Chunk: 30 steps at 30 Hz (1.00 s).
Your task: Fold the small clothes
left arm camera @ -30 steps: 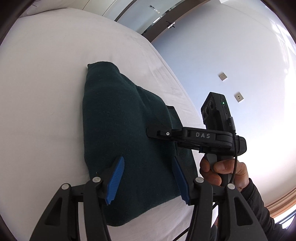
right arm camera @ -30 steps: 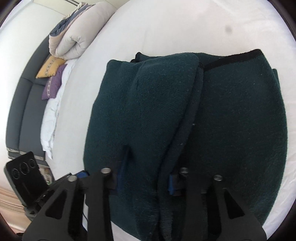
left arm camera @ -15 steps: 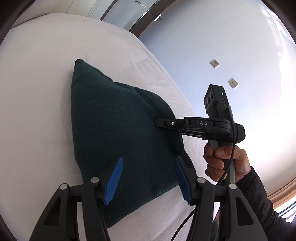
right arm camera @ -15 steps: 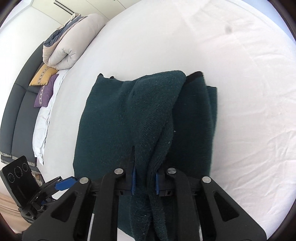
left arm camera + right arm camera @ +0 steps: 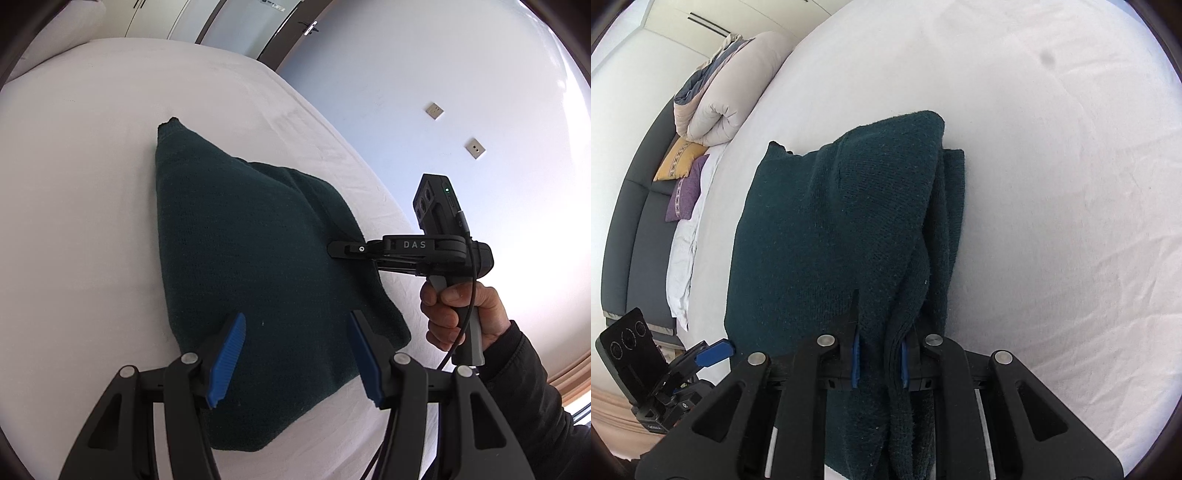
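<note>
Dark green knit garment (image 5: 258, 266) lies on my white bed sheet (image 5: 81, 177), partly folded over itself, one corner pointing toward the far side of the bed. My right gripper (image 5: 879, 360) is clamped narrow on a bunched fold along the garment's right edge; blue pads (image 5: 855, 360) press the knit from both sides, and the jaws have just been closing with the fabric between them. From the right wrist view the pinched layer drapes up and over the layers beneath, forming a thick ridge running away from the gripper. In the left wrist view that same gripper comes in from the right side, its tip on the garment's edge, my right hand (image 5: 454, 314) wrapped around its grey handle, black sleeve (image 5: 535, 398) behind. My left gripper (image 5: 295, 354) hangs over the near end of the garment, jaws standing about halfway apart, blue pads (image 5: 227, 354) clear of the cloth, gripping nothing. Cannot tell if its tips touch the fabric. Far off in the right wrist view: rolled beige duvet (image 5: 727, 92), yellow cushion (image 5: 679, 157), purple cushion (image 5: 687, 194), all against a dark grey headboard (image 5: 631, 236). Two wall sockets (image 5: 474, 147) on the pale wall.
</note>
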Motion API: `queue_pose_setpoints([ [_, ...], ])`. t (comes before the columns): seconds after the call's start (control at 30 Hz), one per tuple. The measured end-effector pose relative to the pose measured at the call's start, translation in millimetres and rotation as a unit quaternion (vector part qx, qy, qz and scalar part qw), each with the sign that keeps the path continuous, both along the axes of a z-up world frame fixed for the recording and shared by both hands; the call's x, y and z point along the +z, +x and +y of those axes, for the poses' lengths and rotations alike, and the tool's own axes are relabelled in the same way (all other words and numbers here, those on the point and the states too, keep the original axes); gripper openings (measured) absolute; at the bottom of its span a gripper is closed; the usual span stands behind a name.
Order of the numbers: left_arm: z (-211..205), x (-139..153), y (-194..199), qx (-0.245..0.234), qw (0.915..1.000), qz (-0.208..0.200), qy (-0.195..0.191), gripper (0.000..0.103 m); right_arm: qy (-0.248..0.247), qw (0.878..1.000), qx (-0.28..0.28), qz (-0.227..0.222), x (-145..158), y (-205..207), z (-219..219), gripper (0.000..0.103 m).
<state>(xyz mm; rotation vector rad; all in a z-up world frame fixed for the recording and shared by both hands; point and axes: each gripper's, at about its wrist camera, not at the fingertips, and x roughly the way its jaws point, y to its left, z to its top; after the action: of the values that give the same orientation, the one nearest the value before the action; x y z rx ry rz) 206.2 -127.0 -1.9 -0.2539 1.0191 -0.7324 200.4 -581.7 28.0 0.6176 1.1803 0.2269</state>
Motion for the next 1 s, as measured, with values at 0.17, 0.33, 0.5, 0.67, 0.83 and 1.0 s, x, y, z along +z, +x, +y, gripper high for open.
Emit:
queue_pose_setpoints([
  [0.17, -11, -10, 2, -0.007, 0.9998, 0.001, 0.021, 0.059, 0.044, 0.998, -0.038, -0.001, 3, -29, 3, 0.027],
  [0.33, -13, -20, 1, -0.009, 0.9998, 0.005, 0.019, 0.059, 0.037, 0.999, -0.015, -0.028, 15, -79, 24, 0.043],
  [0.5, -20, -27, -1, -0.022, 0.9991, 0.016, 0.034, 0.059, -0.019, 1.0, -0.007, -0.007, 5, -102, 29, 0.013],
  [0.67, -29, -33, -11, -0.036, 0.9974, 0.016, 0.06, 0.058, -0.001, 0.999, -0.037, -0.015, 2, -120, 16, 0.008],
  [0.83, -30, -41, -20, -0.034, 0.9973, 0.012, 0.064, 0.058, 0.021, 0.999, -0.044, -0.021, -19, -119, 0, 0.007],
  [1.0, -32, -45, -32, -0.033, 0.9967, -0.008, 0.074, 0.058, 0.039, 0.997, -0.05, -0.042, -29, -120, -1, 0.006],
])
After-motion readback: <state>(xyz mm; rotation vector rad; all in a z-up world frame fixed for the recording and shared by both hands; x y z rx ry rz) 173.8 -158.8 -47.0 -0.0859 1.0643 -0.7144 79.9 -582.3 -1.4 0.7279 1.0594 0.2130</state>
